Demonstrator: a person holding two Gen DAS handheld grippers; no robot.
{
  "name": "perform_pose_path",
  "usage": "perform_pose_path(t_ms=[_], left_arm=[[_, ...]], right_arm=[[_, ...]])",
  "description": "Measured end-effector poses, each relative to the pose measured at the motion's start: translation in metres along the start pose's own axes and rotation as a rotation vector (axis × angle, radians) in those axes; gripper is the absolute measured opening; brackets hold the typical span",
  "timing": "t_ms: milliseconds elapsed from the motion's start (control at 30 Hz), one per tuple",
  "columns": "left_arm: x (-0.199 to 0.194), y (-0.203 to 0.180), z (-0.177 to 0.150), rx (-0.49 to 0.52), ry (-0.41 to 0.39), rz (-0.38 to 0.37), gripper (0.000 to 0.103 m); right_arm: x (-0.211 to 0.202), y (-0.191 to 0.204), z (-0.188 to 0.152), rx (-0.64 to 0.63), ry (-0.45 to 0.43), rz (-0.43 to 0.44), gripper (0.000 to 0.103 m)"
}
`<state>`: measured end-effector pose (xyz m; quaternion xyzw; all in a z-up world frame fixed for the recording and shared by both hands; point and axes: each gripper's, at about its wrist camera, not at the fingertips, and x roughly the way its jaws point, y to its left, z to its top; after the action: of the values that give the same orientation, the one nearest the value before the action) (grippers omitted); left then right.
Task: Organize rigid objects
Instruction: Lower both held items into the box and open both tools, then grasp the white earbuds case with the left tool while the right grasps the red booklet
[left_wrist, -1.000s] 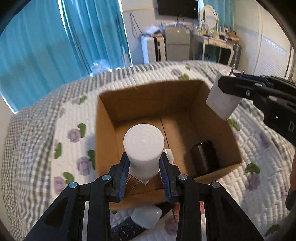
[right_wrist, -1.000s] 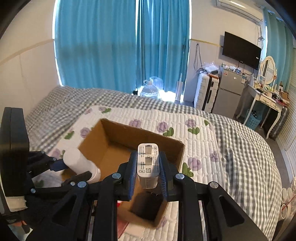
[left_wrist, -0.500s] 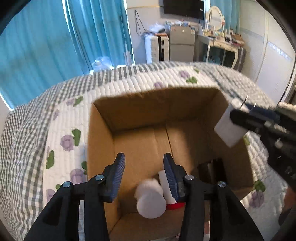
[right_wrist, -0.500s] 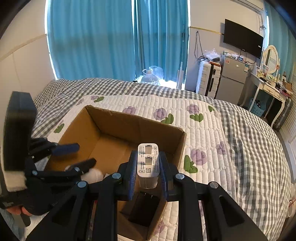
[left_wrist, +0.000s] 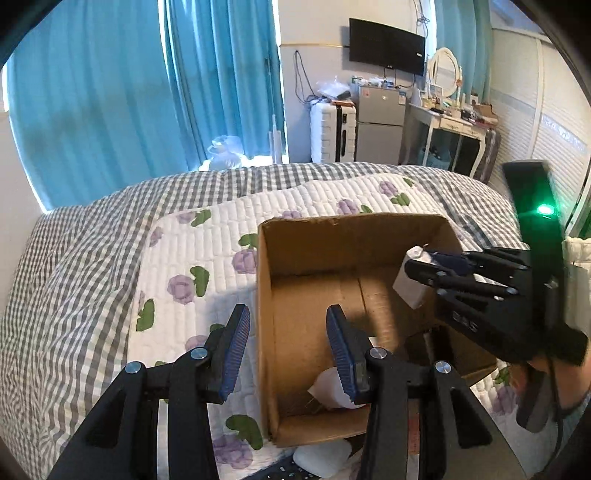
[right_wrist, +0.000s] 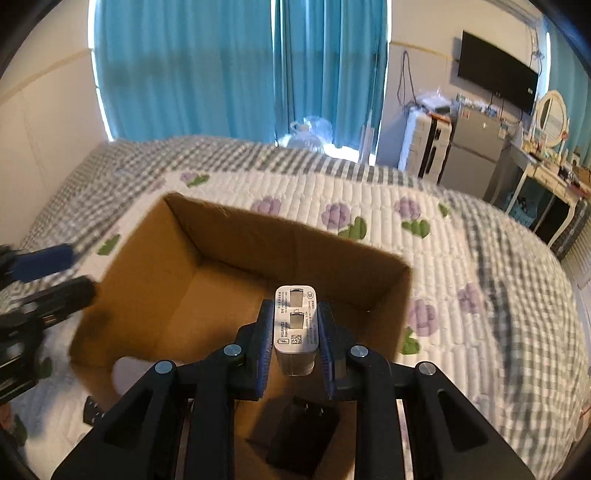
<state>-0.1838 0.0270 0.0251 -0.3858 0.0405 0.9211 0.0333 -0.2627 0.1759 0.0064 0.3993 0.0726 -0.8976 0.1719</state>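
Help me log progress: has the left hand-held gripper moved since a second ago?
Yes. The left hand-held gripper, now open, has pulled back and leftward, straddling the box's left wall.

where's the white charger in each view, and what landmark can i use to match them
Left wrist view: the white charger is at right of centre, clamped in the right gripper over the cardboard box.
Right wrist view: the charger is at lower centre, between that gripper's fingers.
Shared landmark: the open cardboard box on the quilt, plus the wall TV.
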Motion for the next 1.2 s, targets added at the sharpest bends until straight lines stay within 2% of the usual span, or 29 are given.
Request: perform_pose_path(t_ms=[200, 233, 267, 333, 500, 567, 700, 800, 900, 1033, 1200], left_arm=[[0.009, 0.018, -0.010, -0.037, -0.028, -0.021, 0.046], [0.007, 0.021, -0.012, -0.045, -0.031, -0.026, 0.046], [0.005, 0.023, -0.013, -0.052, -0.037, -0.028, 0.046], [-0.002, 0.025, -0.015, -0.057, -0.048, -0.023, 0.046], [-0.035, 0.027, -0.029, -0.072, -0.095, -0.004, 0.065], [-0.047, 0.028, -0.038, -0.079, -0.103, 0.002, 0.071], [-0.068, 0.027, -0.059, -0.092, -0.128, 0.017, 0.097], [-0.076, 0.020, -0.074, -0.088, -0.150, 0.044, 0.102], [-0.070, 0.009, -0.091, -0.060, -0.120, 0.033, 0.102], [-0.043, -0.005, -0.111, -0.034, -0.045, 0.024, 0.102], [-0.004, -0.008, -0.130, -0.052, 0.044, 0.027, 0.102]], right_arm=[[0.011, 0.001, -0.005, 0.006, 0.006, 0.016, 0.022], [0.009, 0.002, -0.005, 0.006, -0.002, 0.007, 0.026], [0.005, 0.001, -0.004, 0.008, -0.014, 0.004, 0.037], [-0.012, 0.000, -0.003, 0.023, -0.055, -0.001, 0.051], [-0.063, 0.002, -0.011, 0.047, -0.121, -0.024, 0.055], [-0.087, 0.005, -0.020, 0.044, -0.138, -0.051, 0.062], [-0.124, 0.011, -0.040, 0.048, -0.175, -0.067, 0.066], [-0.143, 0.019, -0.062, 0.059, -0.195, -0.080, 0.076], [-0.145, 0.026, -0.081, 0.055, -0.175, -0.079, 0.077], [-0.126, 0.032, -0.106, 0.050, -0.115, -0.068, 0.078], [-0.094, 0.037, -0.127, 0.019, -0.050, -0.119, 0.078]])
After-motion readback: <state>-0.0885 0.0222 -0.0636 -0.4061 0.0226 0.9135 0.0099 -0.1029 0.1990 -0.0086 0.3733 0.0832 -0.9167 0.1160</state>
